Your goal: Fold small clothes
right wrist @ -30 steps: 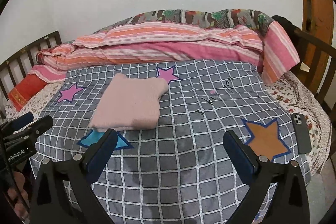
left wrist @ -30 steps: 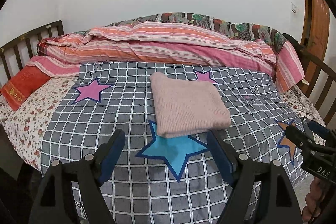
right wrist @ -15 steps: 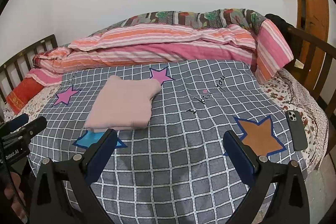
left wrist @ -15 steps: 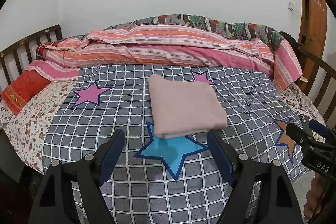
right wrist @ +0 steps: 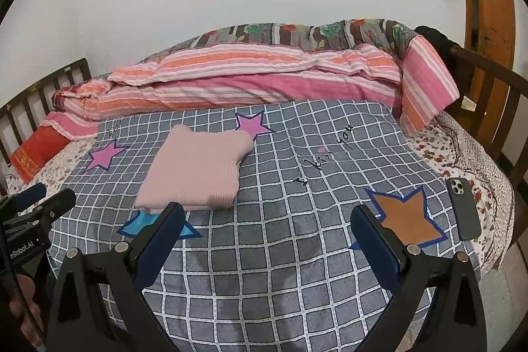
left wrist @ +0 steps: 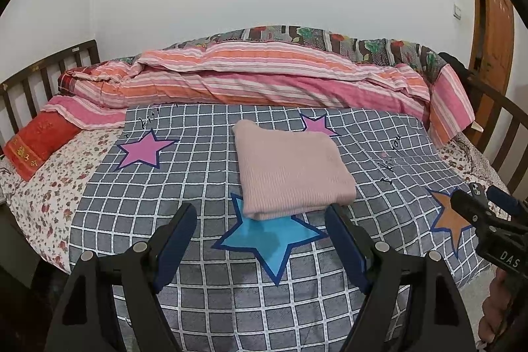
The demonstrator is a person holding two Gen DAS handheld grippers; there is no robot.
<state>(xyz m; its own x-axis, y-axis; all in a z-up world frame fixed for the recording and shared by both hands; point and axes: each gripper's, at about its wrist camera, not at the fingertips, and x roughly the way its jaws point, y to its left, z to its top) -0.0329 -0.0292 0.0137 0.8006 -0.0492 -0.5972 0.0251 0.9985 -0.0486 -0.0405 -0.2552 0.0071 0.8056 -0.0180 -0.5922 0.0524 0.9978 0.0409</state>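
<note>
A pink knitted garment [left wrist: 290, 169] lies folded into a neat rectangle on the grey checked blanket [left wrist: 198, 180], partly over a blue star. In the right wrist view the same folded garment [right wrist: 198, 170] sits left of centre. My left gripper [left wrist: 260, 216] hovers just short of its near edge, jaws open and empty. My right gripper [right wrist: 267, 220] is held back over bare blanket [right wrist: 280, 253], to the right of the garment, also open with nothing between its fingers.
A rolled striped pink and orange quilt [left wrist: 264, 78] lines the back of the bed. A red pillow [left wrist: 36, 141] lies at the left by the wooden headboard [left wrist: 43, 75]. A dark phone [right wrist: 463, 208] rests near the right bed edge. Wooden rails [right wrist: 488, 94] stand at the right.
Both views have drawn back and lowered slightly from the bed, so the folded garment looks a little farther. Neither gripper's opening has changed and the garment has not moved.
</note>
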